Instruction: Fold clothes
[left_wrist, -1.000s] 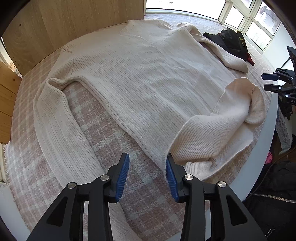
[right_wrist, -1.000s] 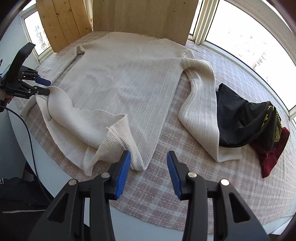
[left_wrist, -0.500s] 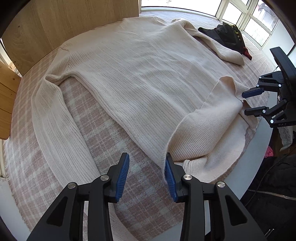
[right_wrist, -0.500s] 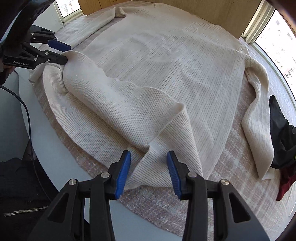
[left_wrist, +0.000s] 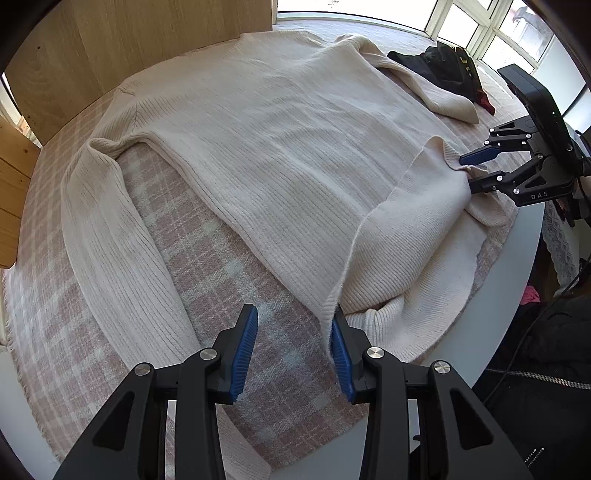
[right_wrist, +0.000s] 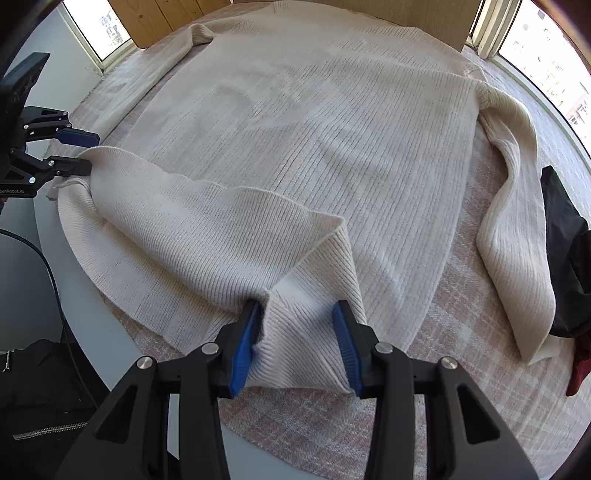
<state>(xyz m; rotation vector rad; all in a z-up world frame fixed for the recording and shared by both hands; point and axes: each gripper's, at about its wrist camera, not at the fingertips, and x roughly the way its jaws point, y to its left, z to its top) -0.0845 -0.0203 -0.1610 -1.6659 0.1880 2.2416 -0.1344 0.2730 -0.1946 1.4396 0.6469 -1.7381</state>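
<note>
A cream ribbed sweater (left_wrist: 288, 147) lies spread flat on a pink plaid cloth (left_wrist: 207, 236), with its bottom hem turned up and bunched near the table edge. My left gripper (left_wrist: 293, 350) is open at one hem corner, and the fabric edge touches its right finger. In the right wrist view the sweater (right_wrist: 332, 129) fills the table. My right gripper (right_wrist: 295, 347) is open there, with the other hem corner lying between its fingers. Each gripper also shows in the other's view: the right gripper (left_wrist: 476, 170) and the left gripper (right_wrist: 81, 153), both open at the hem.
The round white table (left_wrist: 517, 266) drops off just behind the hem. A pile of black and red clothes (right_wrist: 565, 251) lies beside the sweater's right sleeve (right_wrist: 513, 240). Wooden panels (left_wrist: 129, 44) stand at the far side, with windows behind.
My right gripper has moved in and down onto the hem corner, which now sits between its open fingers. The left gripper has barely moved. The turned-up hem is drawn straighter.
</note>
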